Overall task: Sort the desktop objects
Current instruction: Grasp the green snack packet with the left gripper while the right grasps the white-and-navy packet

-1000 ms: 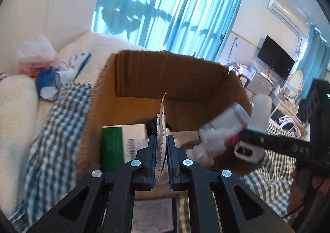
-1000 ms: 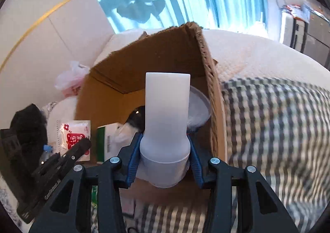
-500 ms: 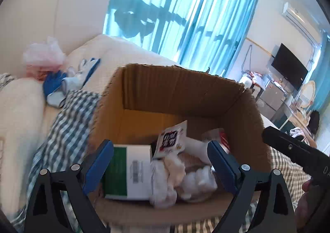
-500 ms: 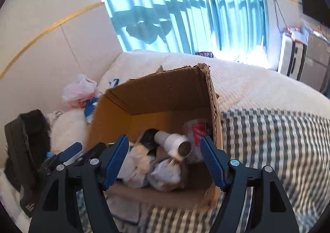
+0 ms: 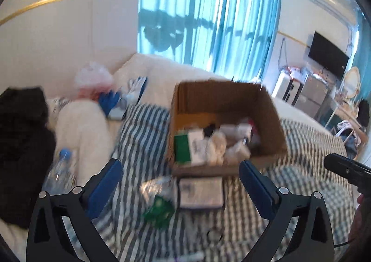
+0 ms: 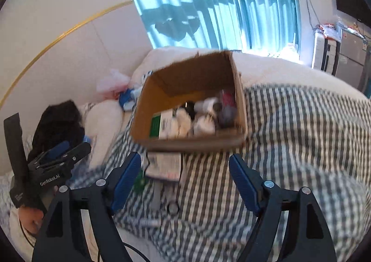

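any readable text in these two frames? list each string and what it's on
"GenRobot.AI": white print on the black body of the left gripper, seen in the right wrist view.
Green and white box in the cardboard box: has a printed label, too blurred to read.
Flat white packet on the checked cloth: print blurred, unreadable.
Nothing else legible.

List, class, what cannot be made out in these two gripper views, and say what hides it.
- Items inside the cardboard box: motion blur in both views merges them; only a green-and-white carton reads.
- Flat packet in front of the box: print blurred.
- Water bottle: left view, partly behind the left gripper finger.
- Pen-like object: right view, too small and blurred.
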Motion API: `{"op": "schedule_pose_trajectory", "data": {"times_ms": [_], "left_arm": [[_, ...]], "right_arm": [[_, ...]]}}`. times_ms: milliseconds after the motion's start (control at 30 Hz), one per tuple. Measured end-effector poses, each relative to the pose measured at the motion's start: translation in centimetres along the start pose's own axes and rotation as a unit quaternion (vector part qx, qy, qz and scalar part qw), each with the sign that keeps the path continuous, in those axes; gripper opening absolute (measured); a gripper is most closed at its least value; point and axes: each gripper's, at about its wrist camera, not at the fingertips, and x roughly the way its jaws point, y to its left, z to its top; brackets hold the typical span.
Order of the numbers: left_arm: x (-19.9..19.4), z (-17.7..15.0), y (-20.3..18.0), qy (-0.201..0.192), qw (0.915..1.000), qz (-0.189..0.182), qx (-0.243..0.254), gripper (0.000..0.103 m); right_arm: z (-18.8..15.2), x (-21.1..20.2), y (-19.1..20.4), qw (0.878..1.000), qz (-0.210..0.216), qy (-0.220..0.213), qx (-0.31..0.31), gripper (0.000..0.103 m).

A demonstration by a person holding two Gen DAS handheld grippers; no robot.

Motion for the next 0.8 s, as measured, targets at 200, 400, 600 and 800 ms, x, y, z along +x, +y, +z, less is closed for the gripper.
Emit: {"op": "schedule_pose_trajectory", "data": {"times_ms": [200,400,600,800], "left_arm": [[2.9,-7.7,1.2,0.041,0.9987,0.005,-0.03,0.103],[8.3,-13.5,1.0,0.058,0.9971,-0.003,-0.049,0.103],[12.2,-14.6,2.3,0.08,0.9948,0.054,-0.033,0.103],[16.2,-14.8,5.1,0.121,0.9848,0.03,-0.121,0.103]], "right_arm": [[-5.1,3.7,0.0,0.999,-0.016,0.005,-0.03,0.078],[-7.9,7.6,-0.3,0.999,-0.003,0.013,-0.047,0.089],[-8.7,12.6,-1.3,0.997,0.034,0.064,0.0,0.091],[-7.4,17.2,-1.9,0.993,0.057,0.083,0.059,0.091]]}}
